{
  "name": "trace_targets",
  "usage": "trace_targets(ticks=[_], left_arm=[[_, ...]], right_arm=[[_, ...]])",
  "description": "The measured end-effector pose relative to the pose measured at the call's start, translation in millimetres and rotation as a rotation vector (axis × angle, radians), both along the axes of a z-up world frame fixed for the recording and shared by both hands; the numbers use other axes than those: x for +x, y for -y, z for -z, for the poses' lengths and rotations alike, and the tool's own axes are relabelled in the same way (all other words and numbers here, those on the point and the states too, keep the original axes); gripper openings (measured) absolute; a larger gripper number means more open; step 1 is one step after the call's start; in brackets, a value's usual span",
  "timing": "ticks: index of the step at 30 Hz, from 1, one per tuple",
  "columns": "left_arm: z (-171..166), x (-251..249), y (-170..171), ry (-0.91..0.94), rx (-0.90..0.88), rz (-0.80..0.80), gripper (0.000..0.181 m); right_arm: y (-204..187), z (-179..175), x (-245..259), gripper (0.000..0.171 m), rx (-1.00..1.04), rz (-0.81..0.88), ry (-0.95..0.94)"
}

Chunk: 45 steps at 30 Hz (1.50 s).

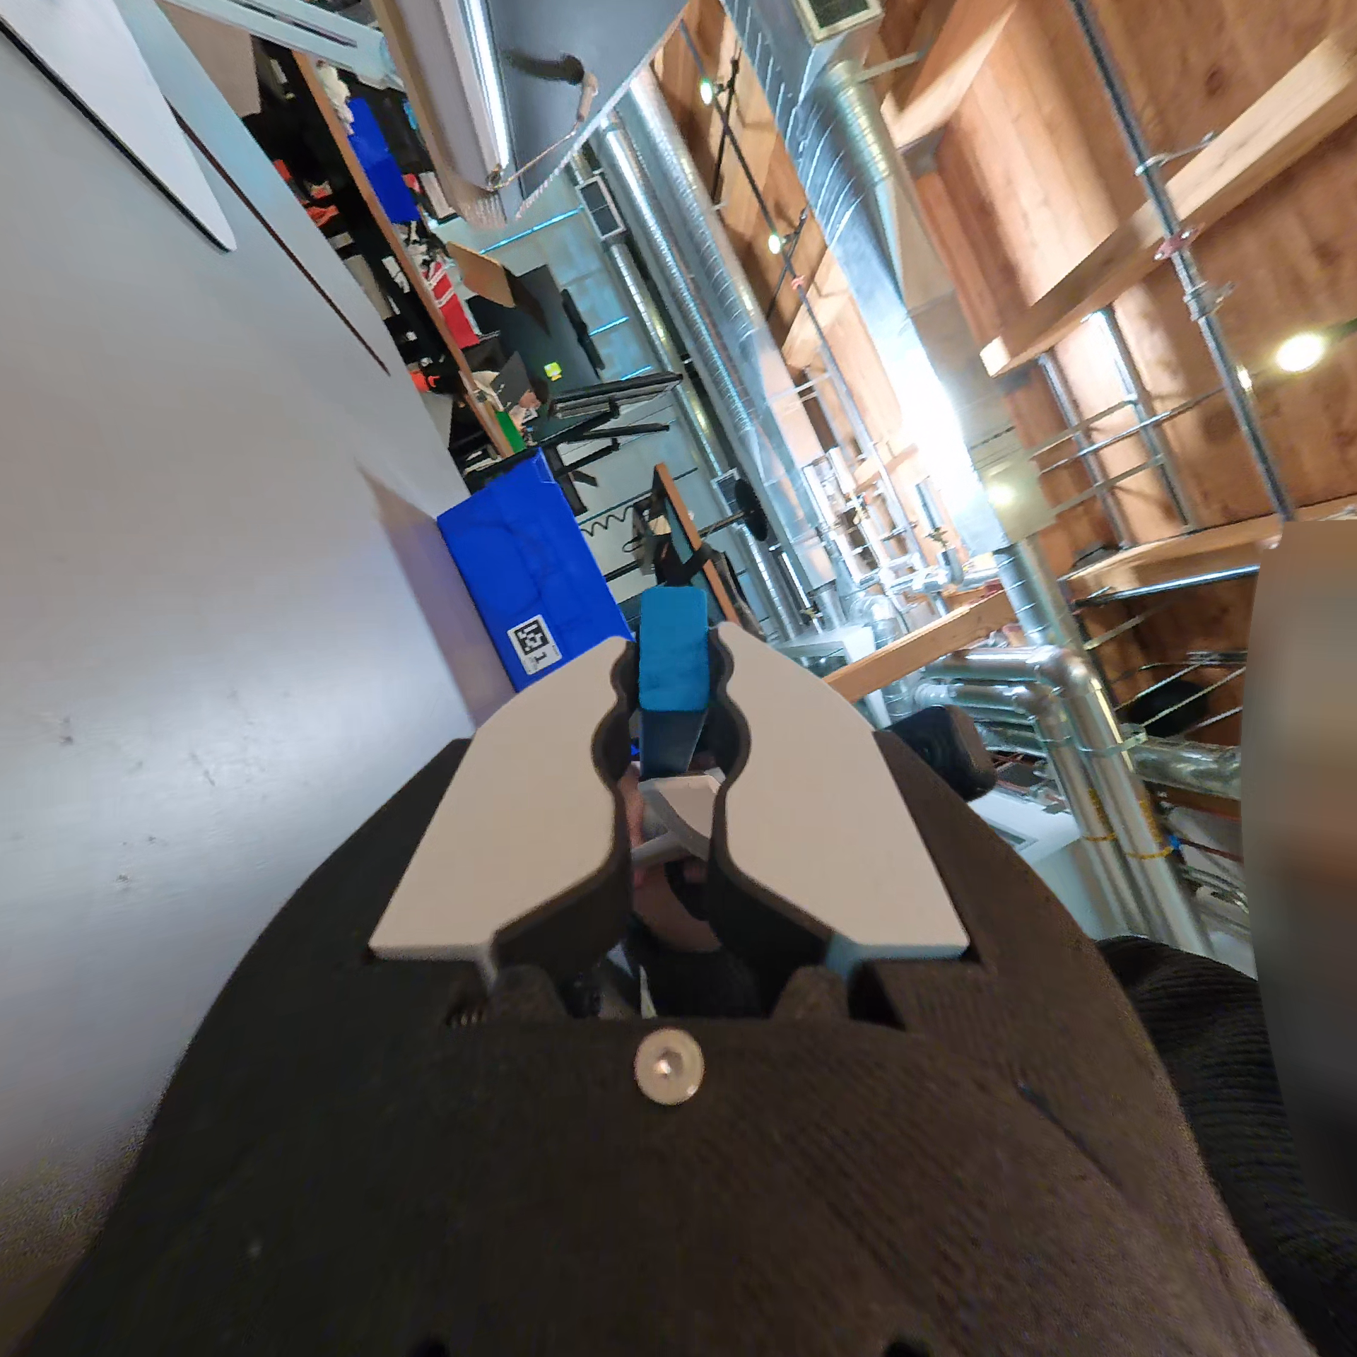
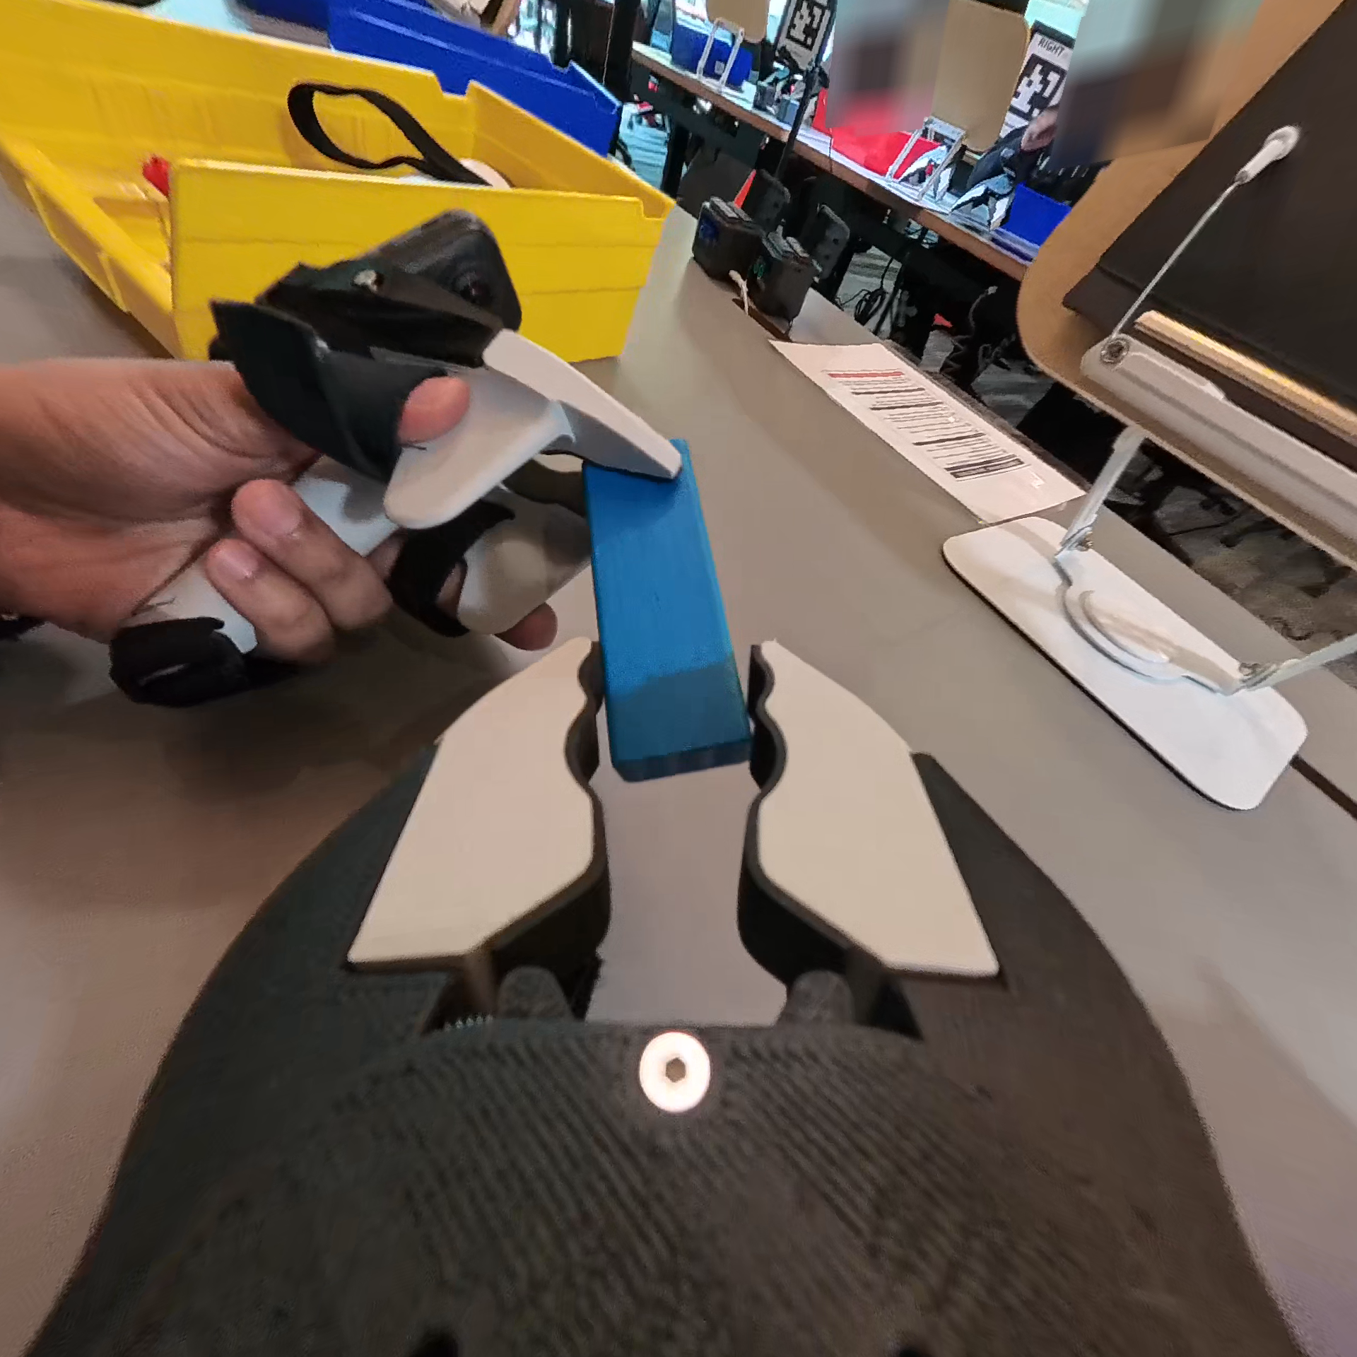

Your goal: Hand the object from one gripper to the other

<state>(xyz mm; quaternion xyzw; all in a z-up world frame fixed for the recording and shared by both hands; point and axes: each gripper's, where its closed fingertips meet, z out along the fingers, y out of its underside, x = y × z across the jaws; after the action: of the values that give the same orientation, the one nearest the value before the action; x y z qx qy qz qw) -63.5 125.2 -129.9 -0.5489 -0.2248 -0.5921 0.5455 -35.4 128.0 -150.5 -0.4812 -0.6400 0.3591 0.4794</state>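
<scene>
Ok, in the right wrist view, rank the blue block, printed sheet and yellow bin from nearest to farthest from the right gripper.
1. Blue block, its end between the right gripper's jaws.
2. Printed sheet, ahead and right on the table.
3. Yellow bin, far left.

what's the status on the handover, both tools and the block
Left tool shut on blue rectangular wooden block. Right tool open, fingers straddling block's near end, not clamped. Nothing in the way.
</scene>
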Motion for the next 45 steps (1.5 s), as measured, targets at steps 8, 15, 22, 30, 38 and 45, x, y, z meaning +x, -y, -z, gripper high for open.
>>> trace_targets(ticks=[8, 15, 22, 30, 38, 45], left_arm=[[-12.3, -4.9, 4.7, 0.167, 0.093, 0.031, 0.019], [-27.1, -6.1, 10.3, 0.170, 0.194, 0.022, 0.019], [-34.7, -2.2, 12.7, 0.118, 0.243, 0.009, 0.019], [-30.3, 4.9, 9.8, 0.109, 0.208, 0.042, 0.030], [-22.5, 16.8, 4.6, 0.052, 0.146, 0.076, 0.043], [-9.3, 30.0, -2.9, -0.051, 0.055, 0.098, 0.073]], right_arm=[[4.1, -20.9, 3.2, 0.045, -0.139, -0.061, -0.119], [3.1, -40.6, 8.6, 0.054, -0.440, -0.145, -0.216], [4.9, -48.6, 15.1, 0.024, -0.734, -0.251, -0.216], [-3.5, -56.1, 18.8, 0.019, -0.839, -0.257, -0.261], [-12.4, -56.9, 20.3, 0.017, -0.849, -0.226, -0.281], [-16.2, -58.0, 21.5, 0.016, -0.865, -0.222, -0.289]])
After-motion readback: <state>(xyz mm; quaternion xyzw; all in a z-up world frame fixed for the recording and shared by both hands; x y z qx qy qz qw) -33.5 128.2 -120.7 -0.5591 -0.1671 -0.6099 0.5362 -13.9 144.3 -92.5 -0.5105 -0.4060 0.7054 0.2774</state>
